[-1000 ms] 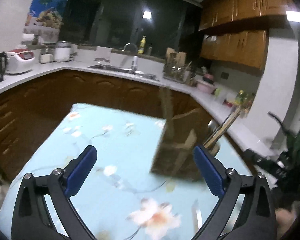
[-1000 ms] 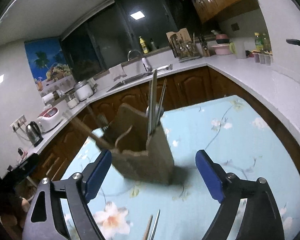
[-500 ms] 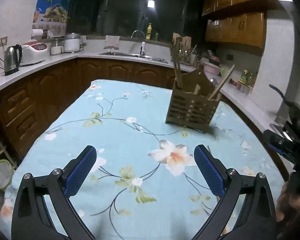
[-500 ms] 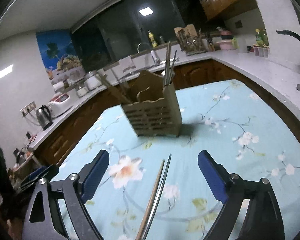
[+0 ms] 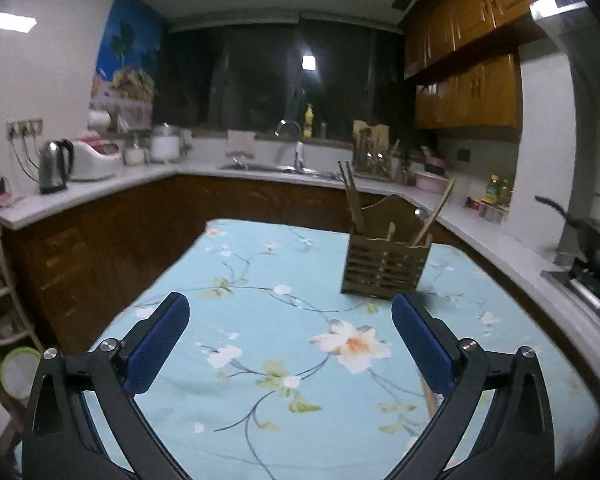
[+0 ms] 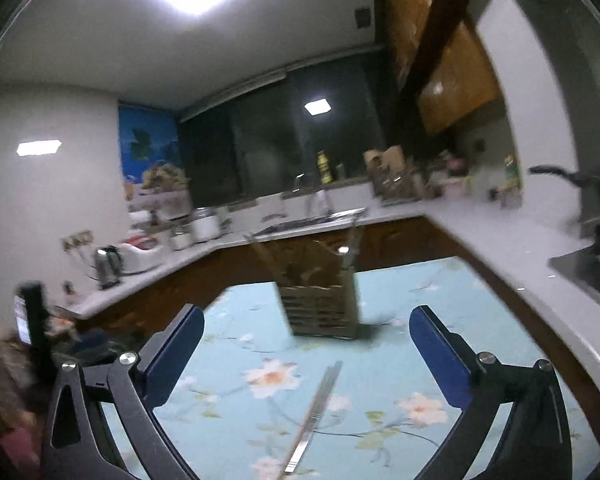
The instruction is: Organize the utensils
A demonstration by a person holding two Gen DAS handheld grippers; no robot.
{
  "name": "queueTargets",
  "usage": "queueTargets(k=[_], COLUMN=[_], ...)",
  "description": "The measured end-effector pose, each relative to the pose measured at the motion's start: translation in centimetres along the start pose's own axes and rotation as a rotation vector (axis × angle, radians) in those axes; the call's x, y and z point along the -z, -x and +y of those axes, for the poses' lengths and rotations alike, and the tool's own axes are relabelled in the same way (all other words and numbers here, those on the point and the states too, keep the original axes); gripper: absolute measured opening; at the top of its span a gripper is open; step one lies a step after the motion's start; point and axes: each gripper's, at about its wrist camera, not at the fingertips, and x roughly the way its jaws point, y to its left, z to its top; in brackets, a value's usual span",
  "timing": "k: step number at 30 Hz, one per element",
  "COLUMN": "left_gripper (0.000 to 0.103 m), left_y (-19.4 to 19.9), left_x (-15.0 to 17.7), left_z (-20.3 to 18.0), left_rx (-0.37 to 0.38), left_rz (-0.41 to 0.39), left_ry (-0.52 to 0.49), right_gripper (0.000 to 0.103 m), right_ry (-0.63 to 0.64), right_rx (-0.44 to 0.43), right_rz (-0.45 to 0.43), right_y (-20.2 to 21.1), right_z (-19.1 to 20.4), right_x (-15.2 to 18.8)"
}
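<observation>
Wooden holder (image 5: 384, 268) upright on tbl; both grippers (image 5: 290, 344) (image 6: 306, 354) open, empty

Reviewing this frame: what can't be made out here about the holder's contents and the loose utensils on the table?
- Utensil holder, right wrist view: motion blur smears its contents; types and count unreadable.
- Loose utensils, right wrist view: lower ends cut off by the bottom edge; blurred, so whether one piece or two is unclear.
- Same utensils, left wrist view: mostly hidden behind the left gripper's finger.
- Holder compartments, left wrist view: the front wall hides the interior.
</observation>
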Motion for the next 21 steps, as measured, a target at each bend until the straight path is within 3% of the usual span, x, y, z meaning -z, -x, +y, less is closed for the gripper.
queueTargets(k=[7, 12, 21], left_gripper=[0.103, 0.103, 0.103], left_y=[0.2, -0.2, -0.9], left_x=[4.3, 5.9, 6.4], left_z=[-1.0, -1.6, -1.2], left_rx=[-0.007, -0.014, -0.027], left_rz=[0.003, 0.001, 0.020], left_ry=[-0.021, -0.067, -0.052], right_gripper=[0.103, 0.103, 0.103], right_ry=[-0.013, 0.020, 0.042], right_rx=[0.100, 0.104, 0.101], right_rz=[0.026, 0.026, 0.022], right_y=[-1.4, -1.8, -1.6], right_z=[-1.0, -1.0, -1.2], right_x=[5.9, 7.0, 8.0])
